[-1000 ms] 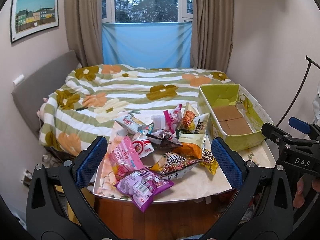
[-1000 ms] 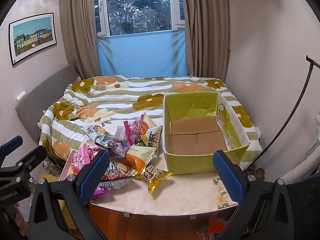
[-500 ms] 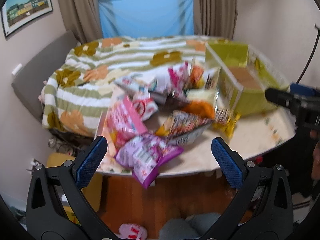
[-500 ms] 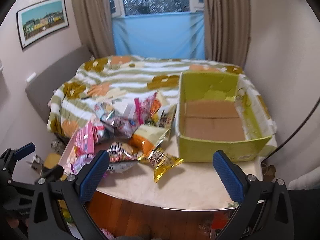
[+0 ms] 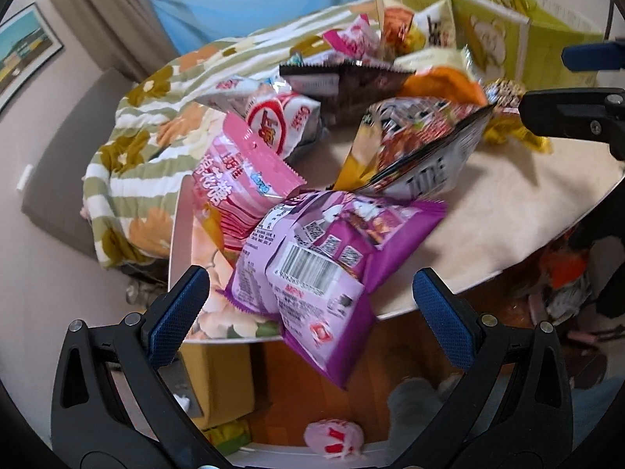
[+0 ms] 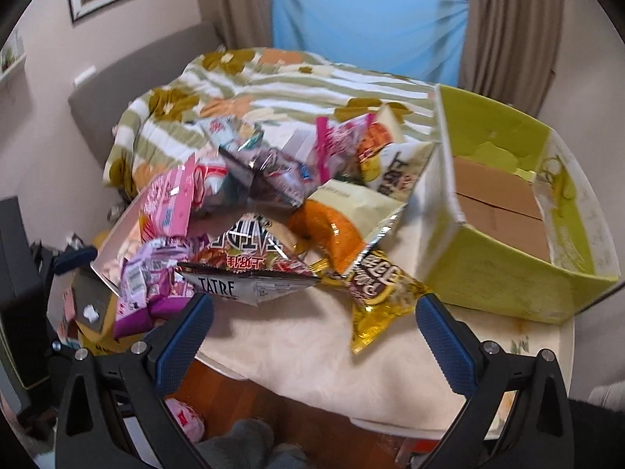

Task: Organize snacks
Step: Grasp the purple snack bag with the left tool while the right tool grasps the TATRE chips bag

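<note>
Left tongs (image 5: 308, 297): jaws spread wide, holding nothing, framing the purple packet, likely lined up for a first pick.
Right tongs (image 6: 314, 338): also wide open and empty, low over bare bench (image 6: 297, 348) in front of the heap.
Purple packet (image 5: 324, 258): nearest of the heap, well apart from the green box, overhanging the bench edge, so easy to pinch.
TATRE bag (image 6: 250, 273): between the purple packet and the box, propped on other packets.
Yellow packet (image 6: 379, 293): flat on the bench just beside the box's near wall.
Orange bag (image 6: 343, 226): leaning close against the box.
Green box (image 6: 508, 273): open-topped cardboard, nothing in it, probably the snacks' destination.
</note>
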A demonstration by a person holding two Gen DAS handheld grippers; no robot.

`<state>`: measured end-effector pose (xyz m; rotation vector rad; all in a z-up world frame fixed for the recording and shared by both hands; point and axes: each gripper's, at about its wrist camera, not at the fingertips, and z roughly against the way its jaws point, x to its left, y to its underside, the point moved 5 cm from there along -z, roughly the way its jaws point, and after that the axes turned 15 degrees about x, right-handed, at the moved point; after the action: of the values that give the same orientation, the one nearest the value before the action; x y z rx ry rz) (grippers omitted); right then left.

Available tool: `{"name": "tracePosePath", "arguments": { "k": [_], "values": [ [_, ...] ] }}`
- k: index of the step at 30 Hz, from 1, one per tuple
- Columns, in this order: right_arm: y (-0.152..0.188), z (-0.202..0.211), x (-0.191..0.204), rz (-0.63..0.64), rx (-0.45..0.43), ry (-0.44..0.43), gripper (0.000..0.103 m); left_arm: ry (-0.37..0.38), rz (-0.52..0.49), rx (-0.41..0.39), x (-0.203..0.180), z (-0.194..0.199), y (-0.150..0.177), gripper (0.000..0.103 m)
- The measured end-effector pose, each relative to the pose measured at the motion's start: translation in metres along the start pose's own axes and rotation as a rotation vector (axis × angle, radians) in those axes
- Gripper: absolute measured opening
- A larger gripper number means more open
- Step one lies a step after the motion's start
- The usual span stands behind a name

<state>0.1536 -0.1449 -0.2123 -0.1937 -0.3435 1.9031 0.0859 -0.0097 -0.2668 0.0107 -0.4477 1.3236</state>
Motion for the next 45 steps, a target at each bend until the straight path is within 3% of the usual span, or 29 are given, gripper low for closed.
{"name": "tracePosePath", "arguments": {
  "k": [8, 12, 16, 27, 35, 38, 45],
  "values": [
    [-0.013, -0.034, 0.018, 0.114, 0.049, 0.030, 0.103, 0.015, -0.088, 0.039, 0.000, -0.037, -0.014, 0.103],
    [-0.018, -0.047, 0.027, 0.185, 0.068, 0.023, 0.103, 0.034, -0.131, 0.051, -0.001, -0.046, -0.018, 0.083],
    [-0.023, -0.058, 0.035, 0.257, 0.077, 0.024, 0.103, 0.054, -0.156, 0.061, 0.003, -0.048, -0.017, 0.075],
    [-0.033, -0.079, 0.044, 0.355, 0.104, -0.005, 0.103, 0.227, -0.066, 0.119, 0.038, -0.058, -0.023, 0.067],
    [-0.040, -0.101, 0.059, 0.376, 0.107, -0.014, 0.103, 0.259, -0.068, 0.120, 0.045, -0.062, -0.025, 0.066],
    [-0.043, -0.107, 0.062, 0.371, 0.108, -0.020, 0.098, 0.272, -0.071, 0.123, 0.045, -0.062, -0.026, 0.066],
    [-0.050, -0.113, 0.064, 0.337, 0.114, -0.043, 0.074, 0.315, -0.071, 0.117, 0.045, -0.054, -0.028, 0.062]
  ]
}}
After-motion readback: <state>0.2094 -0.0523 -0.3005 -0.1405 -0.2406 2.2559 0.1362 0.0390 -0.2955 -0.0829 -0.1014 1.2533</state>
